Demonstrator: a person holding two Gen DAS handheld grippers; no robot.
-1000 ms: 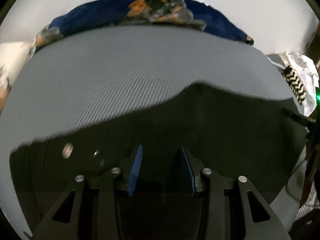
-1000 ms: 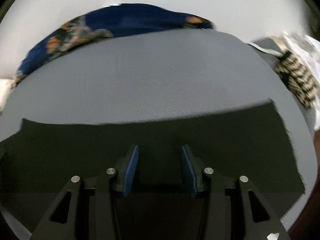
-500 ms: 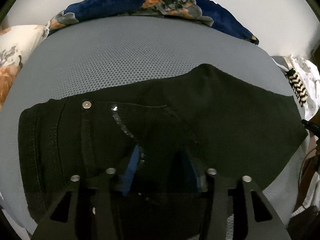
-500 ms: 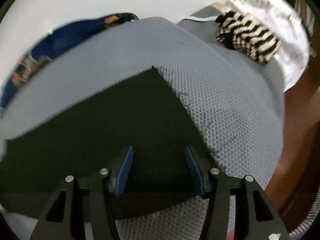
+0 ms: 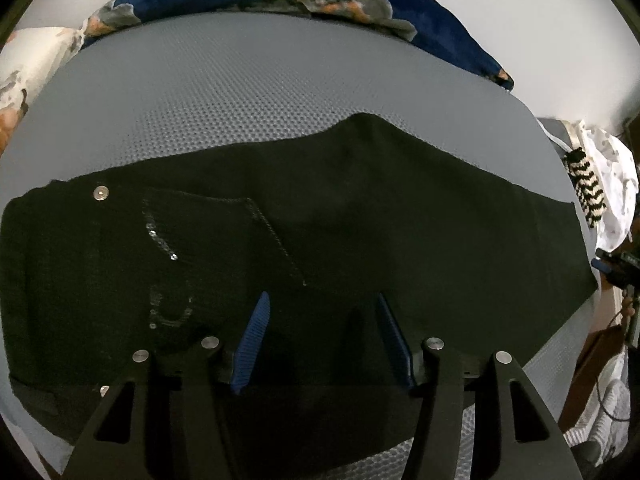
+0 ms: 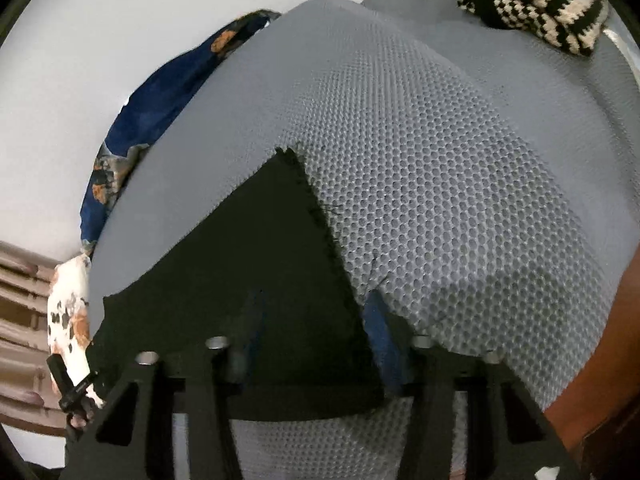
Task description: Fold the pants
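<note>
Black pants (image 5: 360, 220) lie flat on the grey mat (image 5: 240, 92); left gripper (image 5: 320, 340) opening over the hip; right gripper (image 6: 312, 332) closing astride the hem edge, nothing clamped.

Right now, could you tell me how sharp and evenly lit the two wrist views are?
Left wrist view: sharp, with strong fisheye bending; the black pants are so dark that only the stitching and rivet show. Right wrist view: mesh mat crisp at centre, the frayed hem readable, the right tongs blurred and shadowed.
</note>
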